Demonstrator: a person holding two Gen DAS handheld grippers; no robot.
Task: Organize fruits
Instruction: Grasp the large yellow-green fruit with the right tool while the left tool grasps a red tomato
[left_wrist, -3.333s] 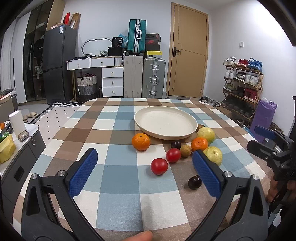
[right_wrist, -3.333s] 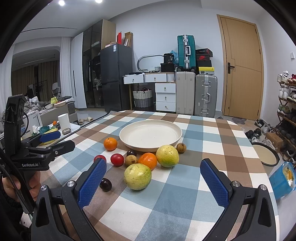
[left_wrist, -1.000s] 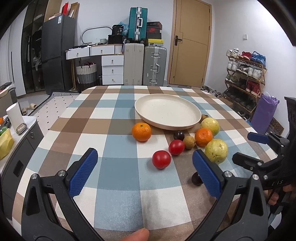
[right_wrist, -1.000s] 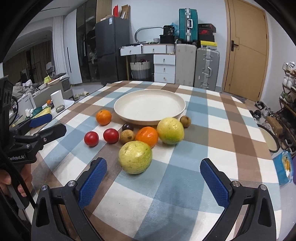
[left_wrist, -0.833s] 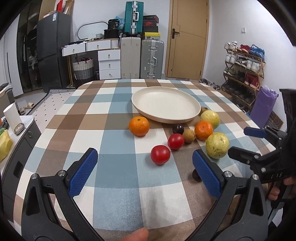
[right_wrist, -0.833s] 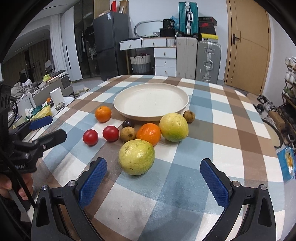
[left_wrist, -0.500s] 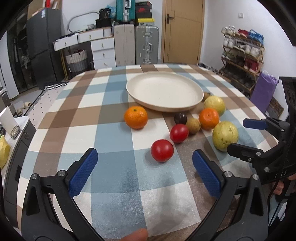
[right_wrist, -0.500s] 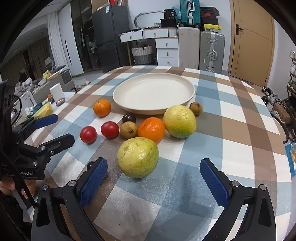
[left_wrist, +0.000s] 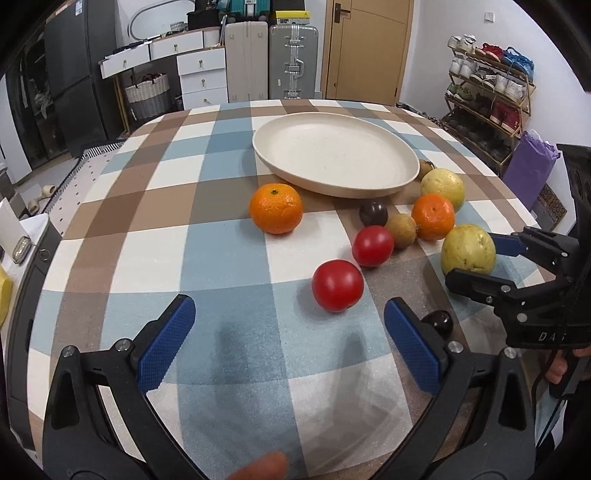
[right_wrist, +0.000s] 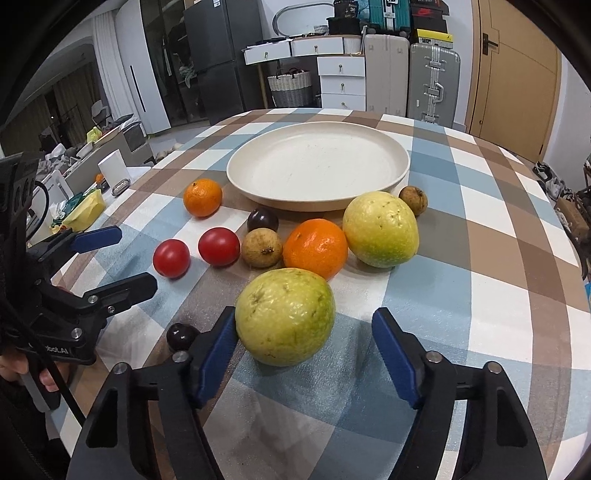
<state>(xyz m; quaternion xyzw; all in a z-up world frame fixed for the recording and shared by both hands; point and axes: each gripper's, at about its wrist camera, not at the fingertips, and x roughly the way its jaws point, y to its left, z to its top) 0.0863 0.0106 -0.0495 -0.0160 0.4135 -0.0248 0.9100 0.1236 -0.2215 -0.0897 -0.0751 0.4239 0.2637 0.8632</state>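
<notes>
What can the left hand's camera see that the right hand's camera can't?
Only the left wrist view shows the shoe rack and purple bag. Only the right wrist view shows the yellow cloth on a side counter. Both show the empty plate and the near green guava between the closing pads of the right gripper, with a gap at one pad.

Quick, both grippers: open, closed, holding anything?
Left gripper: open, empty.
Right gripper: closing around the nearest guava, not yet clamped.
</notes>
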